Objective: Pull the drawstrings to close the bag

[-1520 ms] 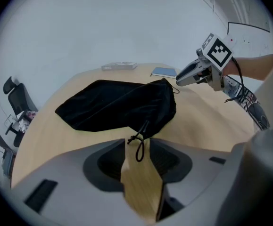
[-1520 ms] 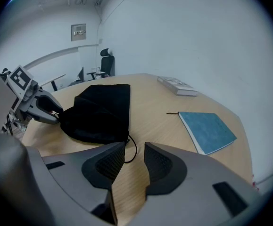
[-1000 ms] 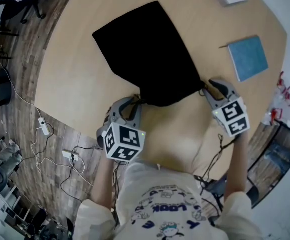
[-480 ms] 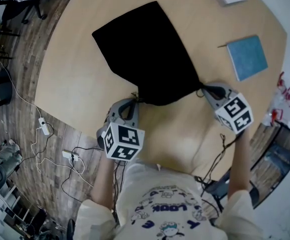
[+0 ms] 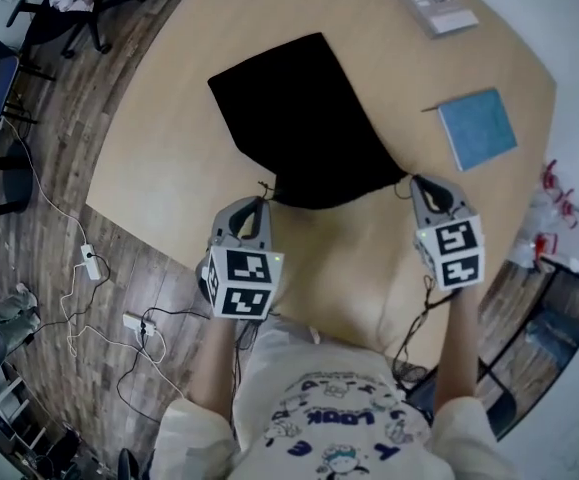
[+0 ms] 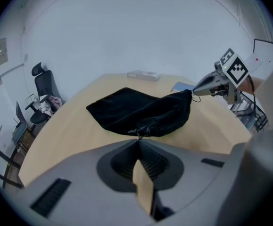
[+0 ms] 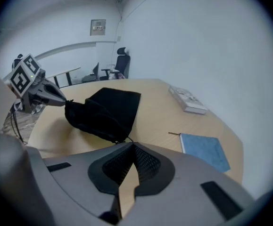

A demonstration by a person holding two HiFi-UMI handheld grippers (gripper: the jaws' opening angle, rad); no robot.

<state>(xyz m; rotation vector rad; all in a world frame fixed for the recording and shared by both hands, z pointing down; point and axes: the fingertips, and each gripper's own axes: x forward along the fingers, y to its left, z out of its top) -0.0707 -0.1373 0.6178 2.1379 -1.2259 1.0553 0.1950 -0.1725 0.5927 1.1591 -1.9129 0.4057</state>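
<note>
Wooden table [image 5: 164, 143], black bag [image 5: 304, 128], left tool [image 5: 262, 201], right tool [image 5: 416, 182], both pinching its drawstrings [image 6: 139, 133]

Bag [image 5: 304, 118] on table [image 5: 169, 138]; drawstring [image 6: 138, 132] each side in left gripper [image 5: 261, 198], right gripper [image 5: 413, 181]; notebook [image 5: 478, 128] right

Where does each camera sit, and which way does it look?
Head view: on the head, steeply down at the bag on the table; forearms, left tongs, right tongs.
Left gripper view: on the left tongs, along shut jaws holding a drawstring; right tongs opposite.
Right gripper view: on the right tongs, likewise; left tongs opposite.
Shared: the bag.
</note>
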